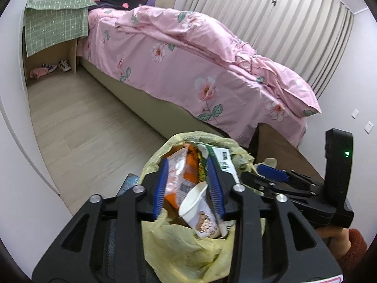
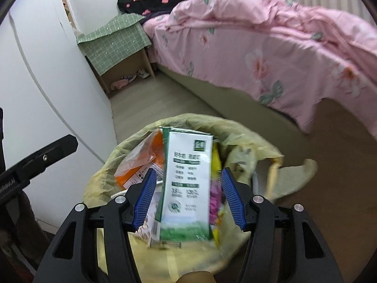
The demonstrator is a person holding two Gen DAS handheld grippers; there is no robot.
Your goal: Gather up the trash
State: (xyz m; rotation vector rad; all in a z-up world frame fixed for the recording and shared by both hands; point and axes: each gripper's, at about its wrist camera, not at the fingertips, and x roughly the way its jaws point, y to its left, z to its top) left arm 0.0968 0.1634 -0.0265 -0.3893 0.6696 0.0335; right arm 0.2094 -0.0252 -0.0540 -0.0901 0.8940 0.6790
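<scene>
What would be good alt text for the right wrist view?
The open right gripper hangs over a yellow trash bag, with a white and green milk carton between its fingers but not pressed. An orange wrapper lies in the bag; behind is a bed with pink bedding.

Pink floral quilt [image 1: 212,54] on the bed — green checked cloth [image 1: 56,21] beside it.

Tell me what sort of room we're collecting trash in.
A bedroom, most likely: a bed under a pink floral duvet, a small bedside stand, and pleated curtains along the wall.
</scene>
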